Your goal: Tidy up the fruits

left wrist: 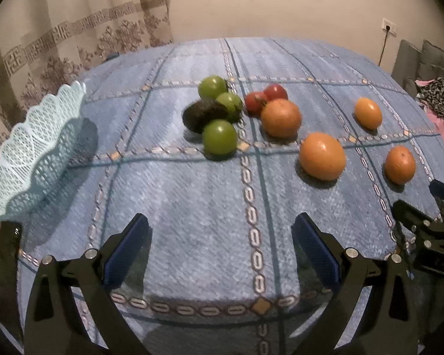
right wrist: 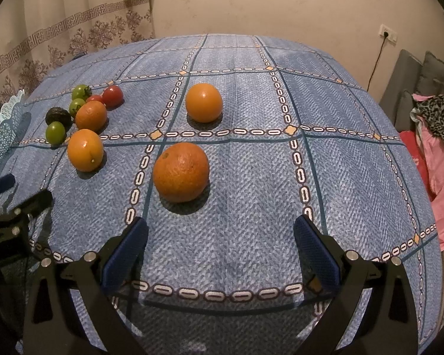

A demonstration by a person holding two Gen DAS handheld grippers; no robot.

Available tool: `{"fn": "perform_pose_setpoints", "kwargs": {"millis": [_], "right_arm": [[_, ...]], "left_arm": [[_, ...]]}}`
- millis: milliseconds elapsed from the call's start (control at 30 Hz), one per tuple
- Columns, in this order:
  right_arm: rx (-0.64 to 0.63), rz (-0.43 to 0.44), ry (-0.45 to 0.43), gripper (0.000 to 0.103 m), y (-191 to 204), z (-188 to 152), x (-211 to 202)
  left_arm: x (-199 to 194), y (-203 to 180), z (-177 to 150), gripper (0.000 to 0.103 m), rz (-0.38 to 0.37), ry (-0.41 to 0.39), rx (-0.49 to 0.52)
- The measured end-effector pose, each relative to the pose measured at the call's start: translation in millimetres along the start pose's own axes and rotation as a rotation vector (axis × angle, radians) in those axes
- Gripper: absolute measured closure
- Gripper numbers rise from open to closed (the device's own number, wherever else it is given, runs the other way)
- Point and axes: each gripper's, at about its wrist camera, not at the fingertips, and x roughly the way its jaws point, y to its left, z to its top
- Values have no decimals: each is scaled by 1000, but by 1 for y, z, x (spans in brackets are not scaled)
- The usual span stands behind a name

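Observation:
Fruit lies loose on a blue patterned tablecloth (left wrist: pixel 192 207). In the left wrist view a dark avocado (left wrist: pixel 202 115) sits among three green tomatoes (left wrist: pixel 219 137), with red tomatoes (left wrist: pixel 263 97) behind and several oranges (left wrist: pixel 322 156) to the right. A pale blue lace-pattern basket (left wrist: pixel 32 153) stands at the left edge. My left gripper (left wrist: pixel 222 236) is open and holds nothing, short of the fruit. In the right wrist view my right gripper (right wrist: pixel 220 239) is open just in front of a large orange (right wrist: pixel 180 171); another orange (right wrist: pixel 204 102) lies beyond.
A patterned curtain (left wrist: pixel 59 38) hangs behind the table on the left. A wall socket with a cable (right wrist: pixel 386 34) is at the right. Grey cushions and pink and leopard-print cloth (right wrist: pixel 435 136) lie beside the table's right edge. The right gripper's frame (left wrist: pixel 423 230) shows at the left view's right edge.

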Motion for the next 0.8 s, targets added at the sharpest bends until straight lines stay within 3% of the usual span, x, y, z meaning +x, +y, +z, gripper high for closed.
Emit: {"fn": "perform_pose_setpoints", "kwargs": {"millis": [667,800], "right_arm": [[16,41,-27,5,-4,16,-7],[14,49,-35,5,-3,18,-7]], "left_arm": [[10,26,26,3,-4,-46,-22],[15,35,33,13,-23,-40,-42]]}}
